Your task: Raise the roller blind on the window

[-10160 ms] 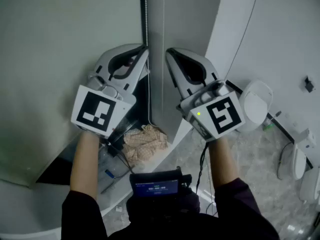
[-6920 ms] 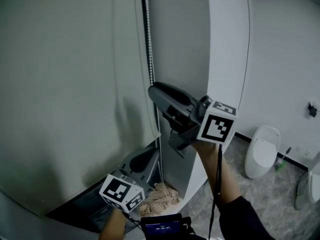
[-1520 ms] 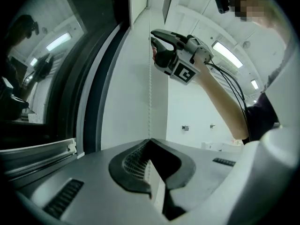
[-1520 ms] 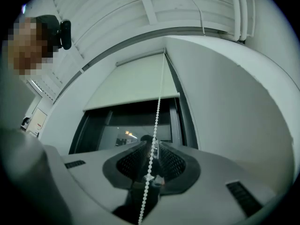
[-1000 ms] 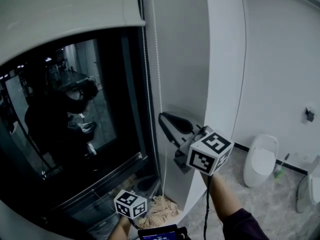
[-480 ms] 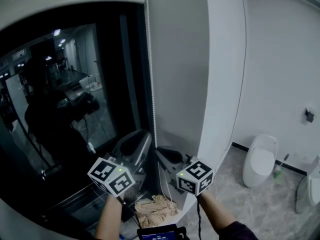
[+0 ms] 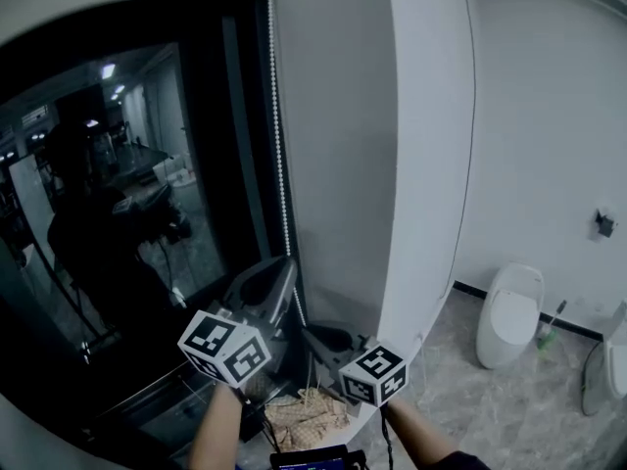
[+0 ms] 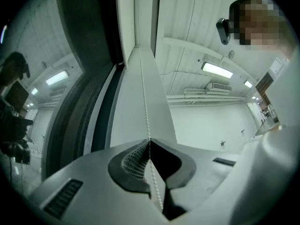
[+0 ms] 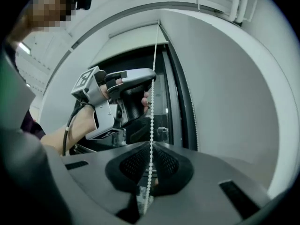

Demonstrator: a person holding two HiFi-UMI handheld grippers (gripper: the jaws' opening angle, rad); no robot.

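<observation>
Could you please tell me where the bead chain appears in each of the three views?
Head view: the chain hangs down the centre, just right of the dark window frame.
Left gripper view: the chain is at the centre, rising from between the closed jaws.
Right gripper view: the chain is at the centre, also rising from closed jaws.
Shared landmark: the window frame beside the chain.

My left hand-held gripper point(image 7: 288, 262) is smooth grey moulded plastic, as is the right hand-held gripper point(image 7: 310, 332). Each carries a white cube with black square markers point(image 7: 223, 348). Black mesh-textured pads point(image 9: 133, 165) line the jaws. A thin black cable point(image 9: 69, 126) loops at the left wrist.
</observation>
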